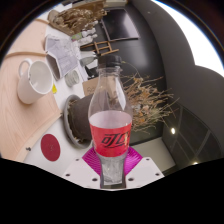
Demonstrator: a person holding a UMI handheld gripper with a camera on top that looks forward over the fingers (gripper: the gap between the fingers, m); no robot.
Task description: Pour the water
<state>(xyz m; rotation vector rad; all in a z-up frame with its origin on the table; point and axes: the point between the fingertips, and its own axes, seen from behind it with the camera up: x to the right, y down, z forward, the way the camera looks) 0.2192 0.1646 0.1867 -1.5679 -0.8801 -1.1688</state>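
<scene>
The jaws are closed on the lower part of a clear plastic bottle (108, 110), their magenta pads (92, 160) showing at both sides of its base. The bottle stands with its long axis upright, cap (109, 62) at the top, pointing away from the gripper (108, 165). It bears a red label (109, 131) around its middle; whether it holds any liquid cannot be told. Just behind it stands a dark pot (76, 118) of dry brown stalks (150, 100). Further off on the light wooden desk (20, 120) sits a white cup (34, 78), handle outward; its contents are not visible. Papers (66, 55) lie beyond.
</scene>
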